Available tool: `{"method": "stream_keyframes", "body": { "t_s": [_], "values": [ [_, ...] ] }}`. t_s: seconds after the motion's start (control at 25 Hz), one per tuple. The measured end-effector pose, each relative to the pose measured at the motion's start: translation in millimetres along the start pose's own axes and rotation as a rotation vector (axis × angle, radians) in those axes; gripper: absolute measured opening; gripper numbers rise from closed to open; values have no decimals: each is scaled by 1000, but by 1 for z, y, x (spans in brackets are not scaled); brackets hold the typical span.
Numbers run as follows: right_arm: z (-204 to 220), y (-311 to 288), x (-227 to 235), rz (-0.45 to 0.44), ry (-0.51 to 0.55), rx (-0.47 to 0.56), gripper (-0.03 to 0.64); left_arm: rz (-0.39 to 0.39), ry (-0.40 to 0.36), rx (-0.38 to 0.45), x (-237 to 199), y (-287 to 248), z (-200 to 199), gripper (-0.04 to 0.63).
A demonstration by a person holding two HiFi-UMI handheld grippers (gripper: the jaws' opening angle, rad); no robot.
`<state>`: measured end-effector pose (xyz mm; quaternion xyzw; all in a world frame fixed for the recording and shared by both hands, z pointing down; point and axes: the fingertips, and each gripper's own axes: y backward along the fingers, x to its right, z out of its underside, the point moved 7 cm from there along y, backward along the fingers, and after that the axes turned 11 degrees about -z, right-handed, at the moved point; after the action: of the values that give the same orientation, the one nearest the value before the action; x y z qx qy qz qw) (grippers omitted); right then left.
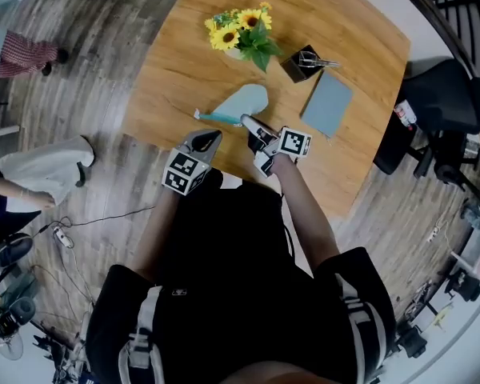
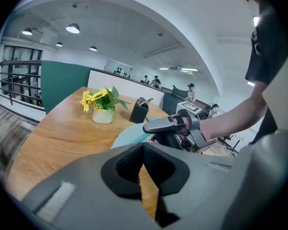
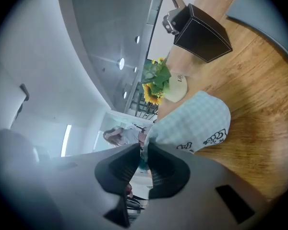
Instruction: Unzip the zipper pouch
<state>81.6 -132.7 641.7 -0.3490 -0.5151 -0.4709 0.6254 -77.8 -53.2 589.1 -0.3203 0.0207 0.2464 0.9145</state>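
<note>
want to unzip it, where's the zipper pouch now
In the head view the zipper pouch lies between the sunflowers and the right gripper, which grips its near end, left of the grey pad.

Overhead plus two close views, table (image 1: 176,78) shared

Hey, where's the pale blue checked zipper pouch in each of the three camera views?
Head view: the pale blue checked fabric zipper pouch sits upper centre.
Left gripper view: dead centre, just above the jaws.
Right gripper view: centre-right, one end between the jaws.
Shared landmark: yellow sunflowers in a white pot, beyond the pouch in all three.
</note>
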Motion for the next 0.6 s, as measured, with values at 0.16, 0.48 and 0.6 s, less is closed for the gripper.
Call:
{"method": "stream_keyframes", "body": {
  "t_s": [0.16, 0.48, 0.6],
  "values": [
    [1, -3, -12, -22, 25, 23, 52, 13, -24, 14, -3, 2, -5, -3],
    [12, -6, -35, -43, 65, 63, 52, 63, -84, 51, 3, 9, -15, -3],
    [17, -5, -42, -51, 76, 78, 52, 78, -103, 59, 7, 13, -15, -2]
  ]
}}
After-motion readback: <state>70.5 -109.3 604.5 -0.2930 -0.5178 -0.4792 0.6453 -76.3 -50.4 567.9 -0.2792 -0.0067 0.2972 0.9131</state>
